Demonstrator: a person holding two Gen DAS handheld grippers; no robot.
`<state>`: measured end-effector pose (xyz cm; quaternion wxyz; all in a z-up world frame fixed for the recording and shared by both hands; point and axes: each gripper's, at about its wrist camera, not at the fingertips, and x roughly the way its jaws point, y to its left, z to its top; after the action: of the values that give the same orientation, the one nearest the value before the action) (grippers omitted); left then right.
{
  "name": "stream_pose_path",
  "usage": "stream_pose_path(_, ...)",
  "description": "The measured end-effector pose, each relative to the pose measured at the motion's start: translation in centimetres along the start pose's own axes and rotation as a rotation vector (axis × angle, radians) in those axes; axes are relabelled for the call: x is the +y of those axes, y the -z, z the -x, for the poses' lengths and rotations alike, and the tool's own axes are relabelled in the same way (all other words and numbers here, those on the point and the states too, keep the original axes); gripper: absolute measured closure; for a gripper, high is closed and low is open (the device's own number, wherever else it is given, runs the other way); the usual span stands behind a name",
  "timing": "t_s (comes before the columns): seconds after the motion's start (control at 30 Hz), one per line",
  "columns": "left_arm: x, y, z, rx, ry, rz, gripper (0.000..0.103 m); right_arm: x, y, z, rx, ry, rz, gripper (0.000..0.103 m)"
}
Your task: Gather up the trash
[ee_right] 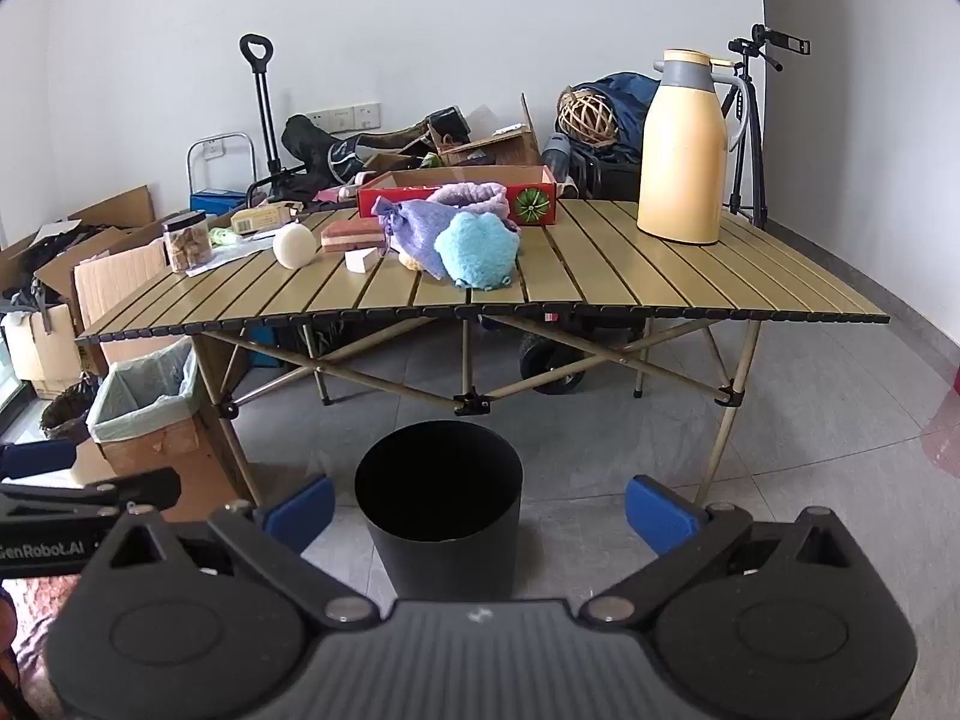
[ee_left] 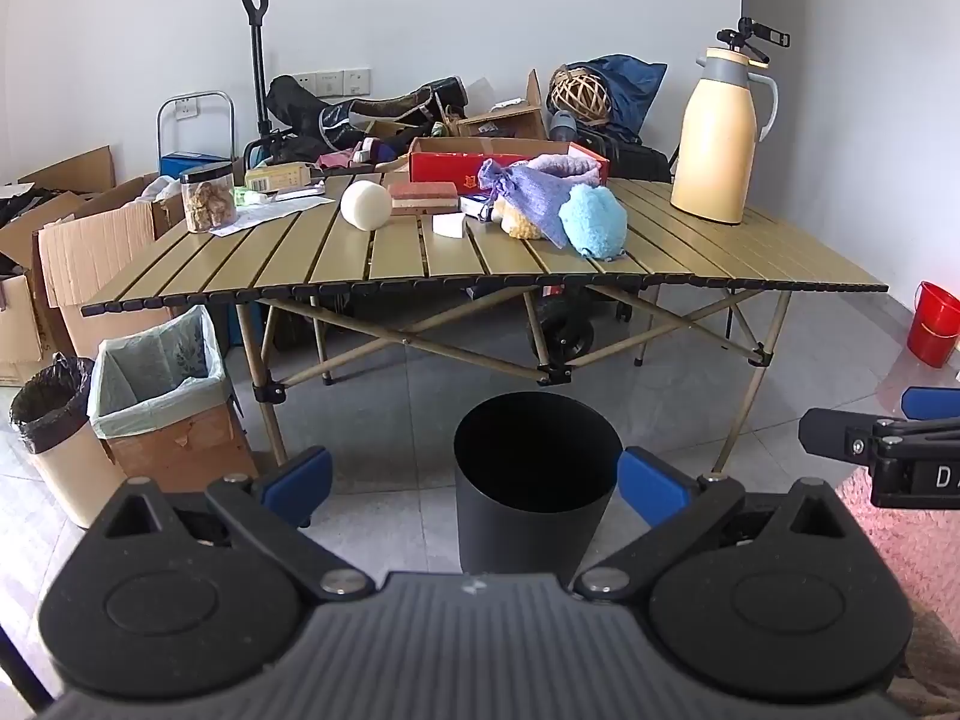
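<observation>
A black round bin (ee_left: 536, 480) (ee_right: 438, 501) stands on the grey floor in front of a slatted folding table (ee_left: 420, 258) (ee_right: 630, 276). On the table lie a white foam cylinder (ee_left: 365, 204) (ee_right: 294, 245), a small white block (ee_left: 449, 224) (ee_right: 360, 260), a pink-brown sponge block (ee_left: 422, 195) (ee_right: 351, 235), a purple cloth (ee_left: 531, 195) (ee_right: 420, 228) and a fluffy blue cloth (ee_left: 593, 221) (ee_right: 477, 249). My left gripper (ee_left: 474, 477) is open above the floor, its blue pads either side of the bin. My right gripper (ee_right: 480, 510) is open too, holding nothing, short of the table.
A yellow thermos jug (ee_left: 717, 138) (ee_right: 684, 147), a red box (ee_left: 507, 162) (ee_right: 462, 192) and a jar of snacks (ee_left: 207, 197) (ee_right: 187, 241) stand on the table. A lined cardboard bin (ee_left: 162, 384) (ee_right: 144, 402) and a black-bagged bin (ee_left: 51, 414) sit at left. A red bucket (ee_left: 933, 324) is at right.
</observation>
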<state>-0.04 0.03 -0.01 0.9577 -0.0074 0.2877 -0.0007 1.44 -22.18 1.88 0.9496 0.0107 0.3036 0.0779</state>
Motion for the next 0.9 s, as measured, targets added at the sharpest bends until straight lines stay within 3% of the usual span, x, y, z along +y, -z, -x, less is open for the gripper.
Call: stream_pose_path(0.9,0.80,0.22,-0.10,0.016,-0.004,0.008,0.000,0.26,0.11,0.02,-0.006,0.003,0.005,0.000)
